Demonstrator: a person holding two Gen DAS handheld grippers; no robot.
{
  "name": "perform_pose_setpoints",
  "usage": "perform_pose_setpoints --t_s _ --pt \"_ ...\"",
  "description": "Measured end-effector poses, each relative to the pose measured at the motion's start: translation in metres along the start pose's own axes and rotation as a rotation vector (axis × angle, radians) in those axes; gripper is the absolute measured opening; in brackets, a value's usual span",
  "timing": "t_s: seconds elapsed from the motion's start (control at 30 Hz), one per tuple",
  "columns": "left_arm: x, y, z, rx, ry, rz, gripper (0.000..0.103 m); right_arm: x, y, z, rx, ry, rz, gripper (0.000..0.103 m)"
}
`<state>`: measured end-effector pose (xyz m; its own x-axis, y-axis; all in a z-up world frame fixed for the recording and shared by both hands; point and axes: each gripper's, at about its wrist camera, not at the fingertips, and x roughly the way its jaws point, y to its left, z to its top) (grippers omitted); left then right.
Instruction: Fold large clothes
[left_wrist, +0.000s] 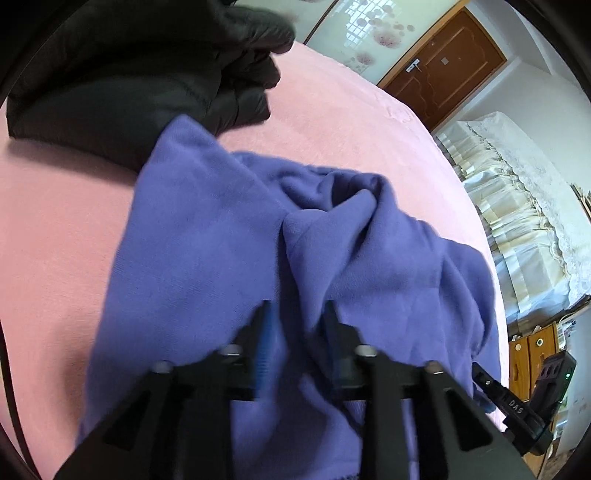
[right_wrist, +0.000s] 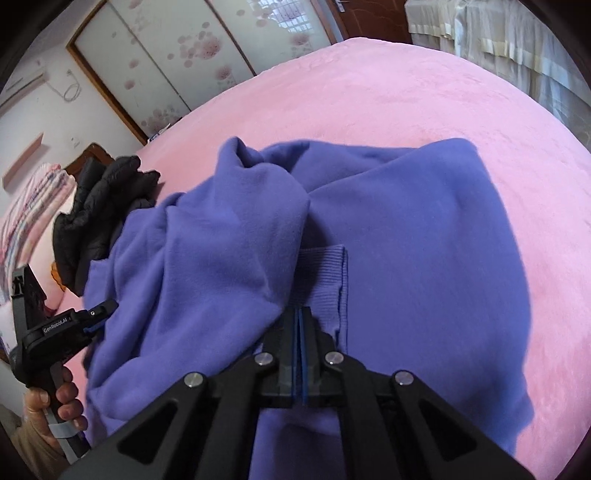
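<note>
RISK: right tool (right_wrist: 300, 314) clenched on ribbed cuff (right_wrist: 325, 273) edge | left tool (left_wrist: 298, 317) released over purple sweatshirt (left_wrist: 207, 236) fold | thin pinch may slip; bed (right_wrist: 369, 92) plush drags fabric.

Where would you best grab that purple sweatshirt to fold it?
Grip the purple sweatshirt by its ribbed cuff, coming from the near edge. The cuff lies flat on top with a firm, thick edge, and the right gripper is shut right at it.

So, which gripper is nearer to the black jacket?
Left. The left gripper is over the purple sweatshirt's side near the black jacket; the right gripper is farther, shut beside the ribbed cuff.
</note>
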<state>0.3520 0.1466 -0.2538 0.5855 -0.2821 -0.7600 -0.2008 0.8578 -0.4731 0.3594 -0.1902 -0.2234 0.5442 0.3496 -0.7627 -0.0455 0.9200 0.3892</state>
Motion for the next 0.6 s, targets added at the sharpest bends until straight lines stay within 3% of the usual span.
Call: perform_pose_setpoints --t_s 0.07,0.37,0.57,0.6 --pt "-0.018 -0.009 -0.001 0.033 -0.036 0.003 0.055 -0.015 0.001 0.0 0.016 -0.021 0.024 0.002" --pt "-0.123 -0.049 -0.017 0.14 -0.145 0.017 0.082 -0.118 0.039 -0.02 -0.058 -0.114 0.072 0.002" --pt "-0.194 -0.076 -0.041 0.215 -0.203 0.028 0.092 -0.18 0.069 -0.043 -0.125 -0.171 0.088 0.002" --pt "-0.205 -0.08 -0.048 0.228 -0.212 0.031 0.092 -0.192 0.076 -0.047 -0.143 -0.184 0.09 0.007"
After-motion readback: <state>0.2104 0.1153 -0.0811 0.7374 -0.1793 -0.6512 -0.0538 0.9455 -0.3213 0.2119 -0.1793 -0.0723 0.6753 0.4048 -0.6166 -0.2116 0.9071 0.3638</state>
